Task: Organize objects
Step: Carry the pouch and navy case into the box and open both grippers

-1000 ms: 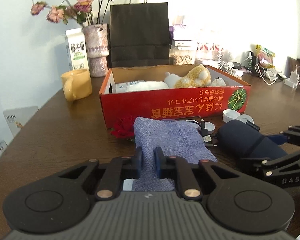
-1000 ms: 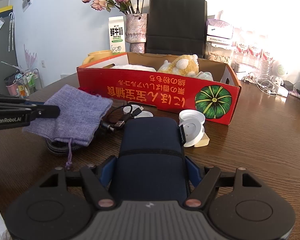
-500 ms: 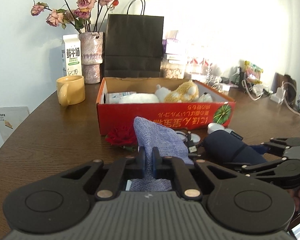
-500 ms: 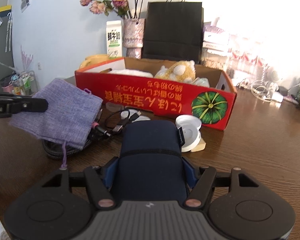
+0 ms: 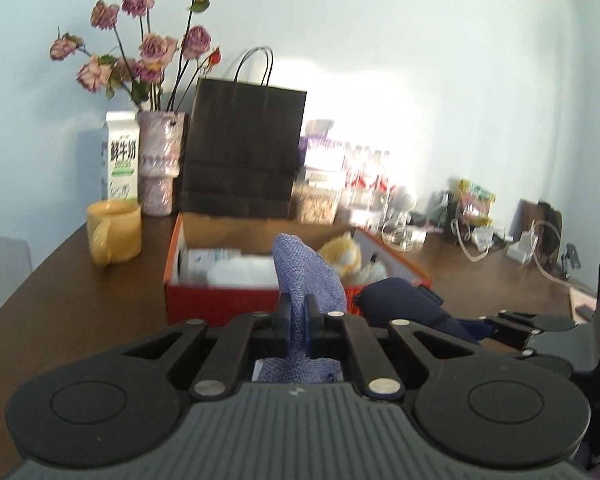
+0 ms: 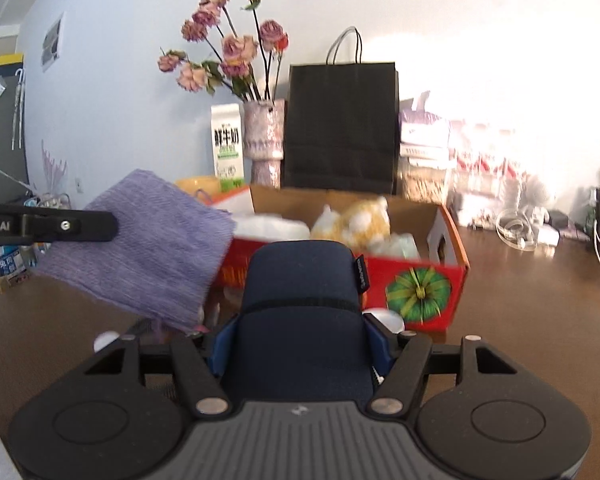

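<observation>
The left gripper [image 5: 297, 322] pinches the purple pouch [image 5: 306, 276] tight between its fingers, above the worktop [image 5: 80, 304]. The right gripper [image 6: 300, 344], fingers half spread, clasps the navy case [image 6: 300, 320]. Both partly hide the red box [image 6: 420, 284] behind; its contents are blurred.

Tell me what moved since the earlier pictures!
Both tools went up. The left tool lifted the purple cloth pouch off the table; the right tool raised the dark blue case. Both were already gripped a second ago. The red box, yellow mug, vase and black bag stayed put.
</observation>
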A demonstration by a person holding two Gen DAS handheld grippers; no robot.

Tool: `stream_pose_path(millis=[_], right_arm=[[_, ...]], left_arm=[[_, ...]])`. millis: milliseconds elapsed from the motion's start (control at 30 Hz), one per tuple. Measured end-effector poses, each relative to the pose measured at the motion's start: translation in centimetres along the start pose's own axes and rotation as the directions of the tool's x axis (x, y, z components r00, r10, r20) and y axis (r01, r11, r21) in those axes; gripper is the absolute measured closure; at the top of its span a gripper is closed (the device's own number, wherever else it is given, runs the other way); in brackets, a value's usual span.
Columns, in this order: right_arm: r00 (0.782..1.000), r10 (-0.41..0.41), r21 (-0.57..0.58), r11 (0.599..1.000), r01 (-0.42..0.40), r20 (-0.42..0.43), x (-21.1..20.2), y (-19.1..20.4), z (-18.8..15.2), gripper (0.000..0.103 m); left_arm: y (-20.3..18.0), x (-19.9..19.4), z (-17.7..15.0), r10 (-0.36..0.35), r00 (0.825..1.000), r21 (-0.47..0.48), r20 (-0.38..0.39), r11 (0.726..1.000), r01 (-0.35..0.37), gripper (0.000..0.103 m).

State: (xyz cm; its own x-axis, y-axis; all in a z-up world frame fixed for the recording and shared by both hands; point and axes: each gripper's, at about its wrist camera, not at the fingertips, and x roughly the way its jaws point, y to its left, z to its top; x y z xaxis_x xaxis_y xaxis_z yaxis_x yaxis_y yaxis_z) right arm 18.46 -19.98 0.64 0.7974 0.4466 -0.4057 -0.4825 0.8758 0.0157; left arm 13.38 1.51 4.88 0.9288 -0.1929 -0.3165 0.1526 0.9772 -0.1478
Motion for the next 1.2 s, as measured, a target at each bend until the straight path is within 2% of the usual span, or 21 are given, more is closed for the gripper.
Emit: stream_pose_path(millis=[233,500,767,1033,1200], right_arm=[[0.998,-0.026,-0.005,1.000,0.026,0.058,2.7,-0.2,4.2,0.039],[0.993,-0.102,0.015,0.995,0.101,0.065,6.7,-3.8,8.1,0.039],[0.993,-0.120,0.024,0.992,0.120,-0.021,11.2,-7.8,10.5,0.039],[0.993,-0.070,0.062,0.995,0.076,-0.095,14.3,-9.8,11.5,0.039],[0.990,-0.054,0.055,0.997,0.061,-0.127,15.7,-10.2,12.1,0.039]], left_arm=[[0.5,2.9,4.0,-0.006,0.998,-0.021,0.065,1.000,0.007,0.097],[1.1,8.4,6.8,-0.026,0.998,-0.045,0.064,0.999,0.029,0.097],[1.9,13.6,8.3,-0.045,0.999,-0.081,0.021,0.996,0.047,0.097],[2.8,16.9,8.8,-0.060,0.997,-0.123,-0.053,0.991,0.053,0.097],[3.6,18.4,9.2,-0.031,0.995,-0.123,-0.095,0.992,0.020,0.097]])
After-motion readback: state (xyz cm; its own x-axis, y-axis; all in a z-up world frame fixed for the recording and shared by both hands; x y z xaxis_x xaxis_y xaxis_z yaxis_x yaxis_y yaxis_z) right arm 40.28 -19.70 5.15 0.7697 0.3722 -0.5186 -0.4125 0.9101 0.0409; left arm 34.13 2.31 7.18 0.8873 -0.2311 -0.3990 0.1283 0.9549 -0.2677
